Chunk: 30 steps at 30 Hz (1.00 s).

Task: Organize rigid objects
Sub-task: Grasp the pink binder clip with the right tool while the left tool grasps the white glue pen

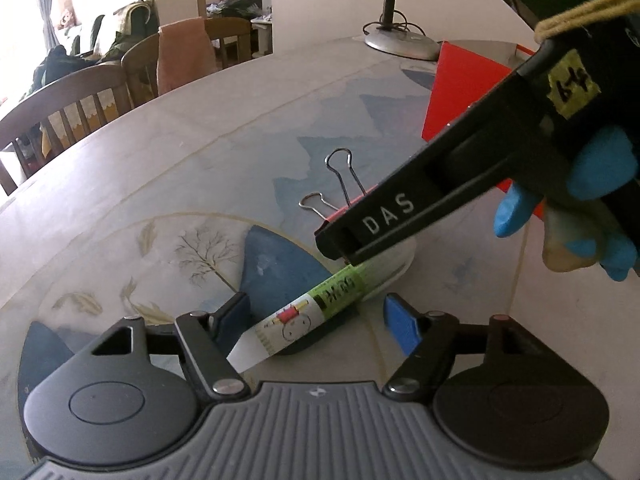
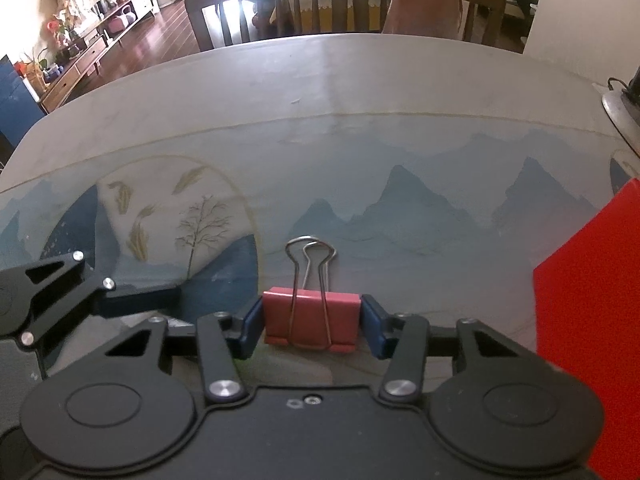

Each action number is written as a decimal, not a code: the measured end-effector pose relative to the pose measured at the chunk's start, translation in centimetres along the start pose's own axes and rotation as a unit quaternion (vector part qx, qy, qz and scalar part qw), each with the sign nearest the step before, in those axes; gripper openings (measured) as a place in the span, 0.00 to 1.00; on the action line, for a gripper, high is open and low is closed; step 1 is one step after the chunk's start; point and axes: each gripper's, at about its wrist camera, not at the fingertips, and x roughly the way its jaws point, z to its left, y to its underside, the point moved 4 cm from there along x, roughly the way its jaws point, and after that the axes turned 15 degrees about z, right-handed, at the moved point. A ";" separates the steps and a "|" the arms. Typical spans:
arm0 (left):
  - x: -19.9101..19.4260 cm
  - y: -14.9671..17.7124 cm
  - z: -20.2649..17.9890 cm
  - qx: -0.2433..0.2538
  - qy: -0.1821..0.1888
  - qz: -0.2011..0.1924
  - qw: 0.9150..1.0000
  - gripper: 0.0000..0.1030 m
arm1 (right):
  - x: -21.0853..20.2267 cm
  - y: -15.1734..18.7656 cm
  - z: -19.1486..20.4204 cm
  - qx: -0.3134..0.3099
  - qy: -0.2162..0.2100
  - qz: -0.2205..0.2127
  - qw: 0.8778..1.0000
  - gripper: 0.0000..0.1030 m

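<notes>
A red binder clip with wire handles lies on the printed table cover. My right gripper is shut on it, a blue pad pressed to each side. In the left wrist view the clip shows just behind the right gripper's tip, which comes in from the right in a blue-gloved hand. A green and white tube lies slantwise on the table between the pads of my left gripper, which is open and not touching it. One left finger shows in the right wrist view.
A red box stands to the right. A lamp base with its cable sits at the far edge. A white round object lies partly hidden under the right gripper. Wooden chairs line the table's far side.
</notes>
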 end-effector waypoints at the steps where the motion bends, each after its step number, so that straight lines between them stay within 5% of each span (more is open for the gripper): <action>1: 0.0 0.0 -0.2 0.003 -0.007 0.000 1.000 0.61 | -0.1 0.1 -0.1 0.001 0.000 -0.001 1.000 0.48; 7: -0.4 -0.1 -1.8 0.007 -0.009 0.010 1.000 0.36 | -0.6 0.7 -1.4 0.015 0.000 -0.002 1.000 0.48; 16: -1.1 0.7 -4.1 -0.025 -0.004 0.019 0.999 0.16 | -3.4 1.9 -2.2 0.018 -0.011 -0.029 0.999 0.48; 30: -3.3 3.3 -3.2 -0.166 0.017 0.015 0.986 0.16 | -9.4 5.6 -2.1 -0.006 -0.033 -0.050 0.998 0.48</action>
